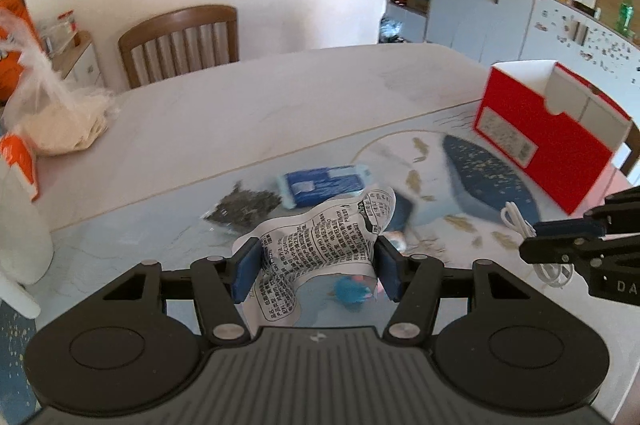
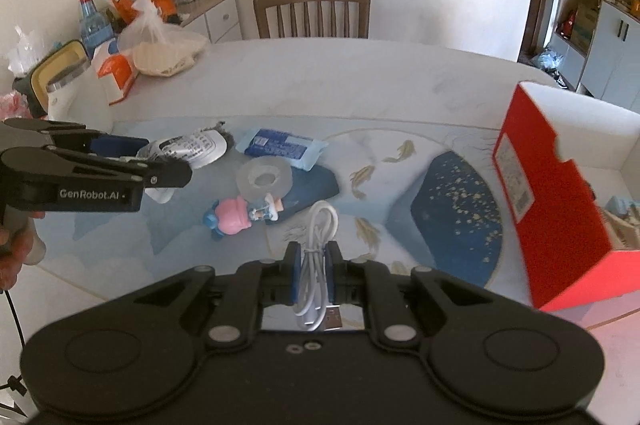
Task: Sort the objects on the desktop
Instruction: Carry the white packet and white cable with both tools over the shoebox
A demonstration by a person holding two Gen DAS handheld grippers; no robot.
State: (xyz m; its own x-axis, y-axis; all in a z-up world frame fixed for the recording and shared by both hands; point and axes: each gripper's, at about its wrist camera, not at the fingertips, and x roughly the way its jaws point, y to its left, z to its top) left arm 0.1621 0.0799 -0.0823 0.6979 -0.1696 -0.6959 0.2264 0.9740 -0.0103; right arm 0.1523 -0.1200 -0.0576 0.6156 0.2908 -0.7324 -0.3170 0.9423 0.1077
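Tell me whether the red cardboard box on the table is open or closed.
Open. The red cardboard box has no lid on top: its white inner walls show, and a pale item lies inside in the right wrist view.

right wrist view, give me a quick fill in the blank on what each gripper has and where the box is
The right hand-held gripper is shut on a white ____.
The left hand-held gripper grips a printed ____.
The box on the table's right is ____ outside.
The roll of tape lies just behind the pink ____.

Missing: cable; packet; red; figurine
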